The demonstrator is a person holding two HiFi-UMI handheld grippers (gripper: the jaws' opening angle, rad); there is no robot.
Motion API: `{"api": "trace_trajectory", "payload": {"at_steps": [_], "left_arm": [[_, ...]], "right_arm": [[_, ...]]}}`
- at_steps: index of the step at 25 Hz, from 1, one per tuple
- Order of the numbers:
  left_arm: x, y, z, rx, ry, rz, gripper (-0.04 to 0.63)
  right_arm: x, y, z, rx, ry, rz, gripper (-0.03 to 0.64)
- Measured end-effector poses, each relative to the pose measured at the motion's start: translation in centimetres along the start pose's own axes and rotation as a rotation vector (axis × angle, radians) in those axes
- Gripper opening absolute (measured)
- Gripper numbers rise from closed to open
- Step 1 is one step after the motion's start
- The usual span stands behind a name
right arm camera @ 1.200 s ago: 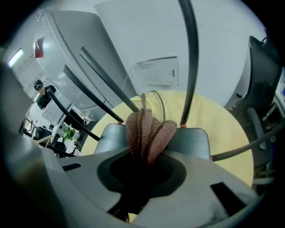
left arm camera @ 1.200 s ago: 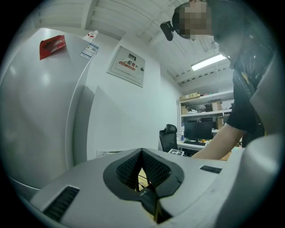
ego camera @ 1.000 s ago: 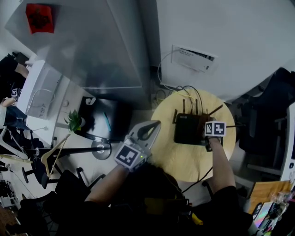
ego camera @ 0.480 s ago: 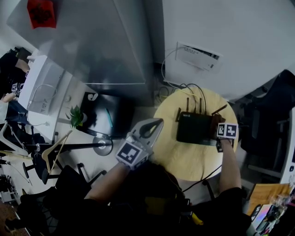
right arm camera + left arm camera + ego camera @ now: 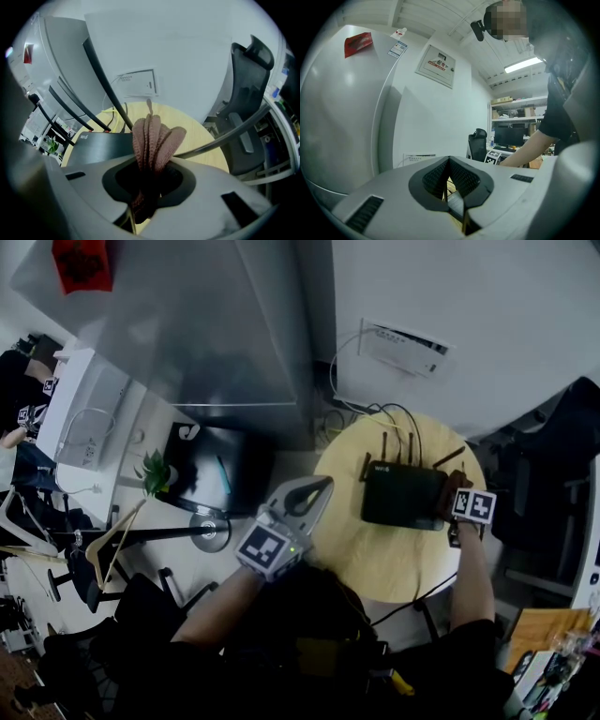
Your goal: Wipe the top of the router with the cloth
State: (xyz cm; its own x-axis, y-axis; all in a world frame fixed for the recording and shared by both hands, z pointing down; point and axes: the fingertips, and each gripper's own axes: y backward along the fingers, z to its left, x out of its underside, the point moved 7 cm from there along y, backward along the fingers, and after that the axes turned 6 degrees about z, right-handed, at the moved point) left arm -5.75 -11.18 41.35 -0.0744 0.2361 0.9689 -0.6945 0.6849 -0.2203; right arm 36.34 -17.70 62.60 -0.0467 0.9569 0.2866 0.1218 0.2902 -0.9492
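Observation:
A black router (image 5: 403, 496) with several antennas lies on a round wooden table (image 5: 375, 559); its flat top (image 5: 101, 145) also shows in the right gripper view. My right gripper (image 5: 457, 504) sits at the router's right edge, shut on a folded brown cloth (image 5: 152, 140) that sticks up between its jaws. One antenna (image 5: 220, 138) crosses just behind the cloth. My left gripper (image 5: 309, 495) hangs off the table's left edge, away from the router, shut with nothing in it (image 5: 449, 180).
Cables (image 5: 375, 418) run from the router to a white wall box (image 5: 405, 345). A black office chair (image 5: 248, 108) stands right of the table. A grey cabinet (image 5: 187, 324), a plant (image 5: 155, 474) and a black box (image 5: 211, 470) lie to the left.
My right gripper has carried the cloth rightwards across the router's top to its right edge. The left gripper has stayed where it was.

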Motion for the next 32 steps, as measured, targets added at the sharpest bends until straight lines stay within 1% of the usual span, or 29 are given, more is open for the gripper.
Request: {"api": "trace_trajectory", "payload": {"at_steps": [2,5,10,14,18,21,25,29,32], "left_arm": [[0.0,0.3,0.1,0.002,0.009,-0.007,-0.002],[0.1,0.6,0.4,0.002,0.029,-0.021,-0.003],[0.7,1.4,1.1,-0.001,0.057,-0.025,-0.002],[1.3,2.1,1.5,-0.008,0.081,-0.016,-0.002],[1.5,3.1,1.2,-0.019,0.074,-0.007,-0.002],[1.6,3.7,1.3,-0.022,0.060,-0.007,-0.002],[1.7,4.5,1.3,-0.036,0.065,-0.011,-0.002],[1.8,4.8,1.4,-0.040,0.071,-0.013,-0.002],[2.1,4.7,1.3,-0.038,0.069,-0.007,-0.002]], "right_arm": [[0.5,1.0,0.9,-0.021,0.017,-0.026,0.069],[1.3,2.8,4.0,-0.093,0.093,-0.082,0.069],[2.8,3.8,11.9,-0.267,0.169,-0.112,0.069],[3.9,3.1,18.5,-0.409,0.256,-0.063,0.069],[4.7,1.1,22.5,-0.473,0.303,0.003,0.069],[4.8,-0.2,23.7,-0.481,0.288,0.036,0.069],[5.0,-1.3,23.5,-0.413,0.329,0.065,0.069],[5.0,-1.7,22.7,-0.380,0.332,0.066,0.069],[5.1,-1.8,21.8,-0.340,0.354,0.065,0.069]]}}
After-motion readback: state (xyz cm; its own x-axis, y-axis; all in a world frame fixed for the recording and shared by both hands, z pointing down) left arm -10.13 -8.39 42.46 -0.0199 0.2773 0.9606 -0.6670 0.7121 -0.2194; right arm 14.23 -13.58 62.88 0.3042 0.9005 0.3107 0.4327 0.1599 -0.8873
